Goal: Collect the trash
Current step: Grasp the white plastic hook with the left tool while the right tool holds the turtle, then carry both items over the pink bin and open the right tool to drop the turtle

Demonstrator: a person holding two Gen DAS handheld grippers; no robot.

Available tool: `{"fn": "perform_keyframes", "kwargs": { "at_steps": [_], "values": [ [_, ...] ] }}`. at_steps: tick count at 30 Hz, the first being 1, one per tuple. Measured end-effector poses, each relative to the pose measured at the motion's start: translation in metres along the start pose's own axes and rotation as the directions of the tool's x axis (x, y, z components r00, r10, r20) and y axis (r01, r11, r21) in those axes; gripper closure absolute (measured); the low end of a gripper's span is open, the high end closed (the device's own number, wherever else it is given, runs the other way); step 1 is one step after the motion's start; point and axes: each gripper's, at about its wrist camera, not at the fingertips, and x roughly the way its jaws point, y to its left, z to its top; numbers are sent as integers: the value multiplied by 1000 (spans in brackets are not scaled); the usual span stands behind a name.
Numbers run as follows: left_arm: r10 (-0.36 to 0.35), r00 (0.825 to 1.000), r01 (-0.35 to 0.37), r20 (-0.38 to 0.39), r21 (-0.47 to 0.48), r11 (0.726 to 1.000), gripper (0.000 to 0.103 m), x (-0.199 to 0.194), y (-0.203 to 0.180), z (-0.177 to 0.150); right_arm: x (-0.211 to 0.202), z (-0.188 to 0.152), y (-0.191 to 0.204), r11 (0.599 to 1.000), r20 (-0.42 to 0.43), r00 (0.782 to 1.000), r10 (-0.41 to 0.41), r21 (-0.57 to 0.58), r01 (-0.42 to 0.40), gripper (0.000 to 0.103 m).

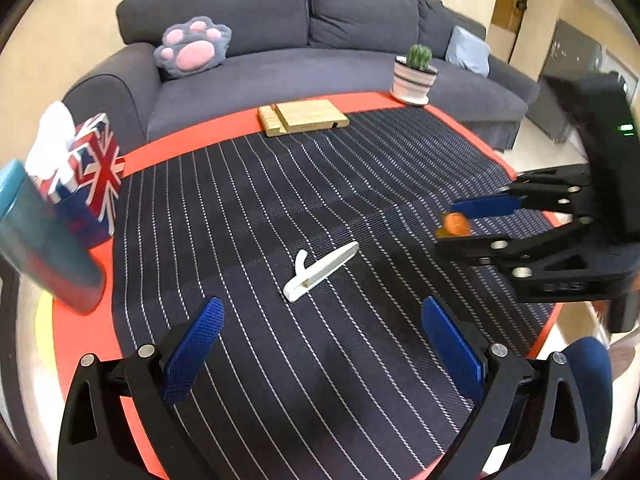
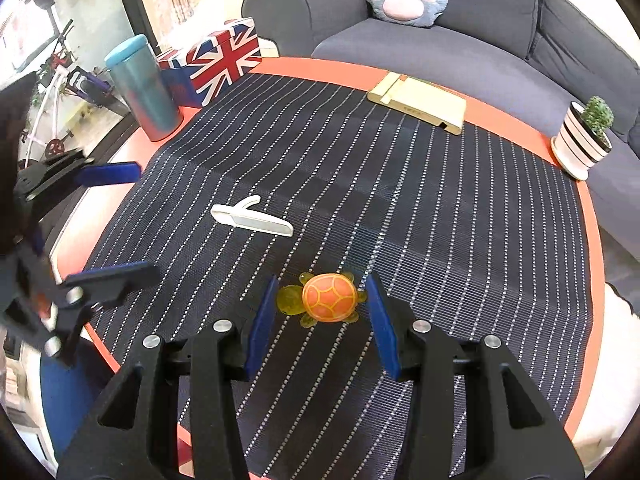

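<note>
Behind the round orange table (image 2: 592, 240) a dark grey fabric sofa (image 1: 320, 68) is filling the background, and we are working over the dark striped woven mat (image 2: 400, 200) that is covering most of the tabletop.

We are reaching the right gripper (image 2: 322, 312) toward the small orange-shelled, yellow-limbed rubbery toy turtle (image 2: 326, 298), which is lying on the mat near the table's front edge. The jaws are standing partly open on either side of it, close to the head and the rear flippers but not yet pinching. We are judging the turtle as light, slightly squashy and a little slick, so we are planning to close across the domed shell rather than on the thin flippers (those would likely bend and slip out).

The left gripper (image 1: 322, 332) is hovering wide open and holding nothing, pointed at the flat white plastic clip-like piece (image 1: 320, 270) lying near the middle of the mat. That piece is looking stiff, thin and low, so taking it across its narrow width is seeming the safest hold.

Along the far edge a pale wooden block stand (image 1: 302, 118) and a striped white pot with a small green cactus (image 1: 414, 76) are sitting; toward the left edge a teal lidded tumbler (image 2: 142, 86) and a Union Jack tissue box (image 2: 216, 62) are standing.
</note>
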Motion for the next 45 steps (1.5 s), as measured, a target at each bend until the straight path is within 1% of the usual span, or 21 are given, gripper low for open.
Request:
{"fn": "perform_keyframes", "kwargs": {
  "at_steps": [4, 9, 10, 11, 13, 14, 17, 18, 19, 20, 21, 27, 32, 39, 45],
  "values": [
    [-22, 999, 22, -48, 17, 1000, 8, 20, 4, 7, -2, -3, -5, 1000, -1, 1000, -5, 6, 5, 58],
    [-4, 998, 8, -64, 58, 998, 8, 38, 4, 13, -1, -6, -10, 1000, -8, 1000, -7, 15, 7, 58],
    [-6, 998, 11, -69, 61, 998, 11, 42, 5, 14, -1, -6, -11, 1000, -9, 1000, -7, 16, 7, 58],
    [-5, 997, 10, -76, 65, 998, 20, 45, 5, 14, 0, -7, -12, 1000, -11, 1000, -7, 18, 7, 58],
    [-3, 996, 9, -91, 63, 998, 29, 51, 6, 16, 1, -7, -13, 1000, -12, 1000, -7, 21, 7, 58],
    [-2, 995, 8, -99, 62, 998, 32, 55, 7, 16, 1, -8, -14, 1000, -12, 1000, -6, 22, 6, 58],
    [-5, 993, 13, -121, 63, 998, 51, 63, 6, 14, 2, -8, -15, 1000, -13, 1000, -3, 23, 3, 58],
    [-8, 992, 15, -127, 60, 998, 55, 65, 6, 13, 2, -9, -15, 1000, -13, 1000, -2, 24, 2, 58],
    [-13, 991, 21, -135, 57, 998, 65, 67, 5, 12, 3, -9, -16, 1000, -12, 1000, -1, 24, 2, 58],
    [-16, 990, 24, -139, 55, 998, 78, 68, 5, 11, 3, -9, -16, 1000, -12, 1000, 0, 24, 1, 58],
    [-16, 989, 24, -147, 53, 998, 83, 69, 5, 10, 3, -9, -16, 1000, -12, 1000, 0, 25, 1, 58],
    [-15, 990, 20, -139, 36, 999, 85, 64, 5, 7, 3, -10, -15, 1000, 0, 1000, 9, 28, -9, 58],
    [-14, 994, 17, -109, 21, 1000, 87, 49, 1, 5, -4, -12, -12, 999, 22, 1000, 16, 33, -16, 58],
    [-18, 999, 17, -51, -2, 1000, 89, 14, -6, -2, -21, -22, -5, 999, 56, 998, 22, 35, -24, 58],
    [-25, 1000, 25, -6, -4, 1000, 90, -20, -17, -14, -47, -36, 3, 999, 96, 995, 28, 24, -31, 58]
  ]
}}
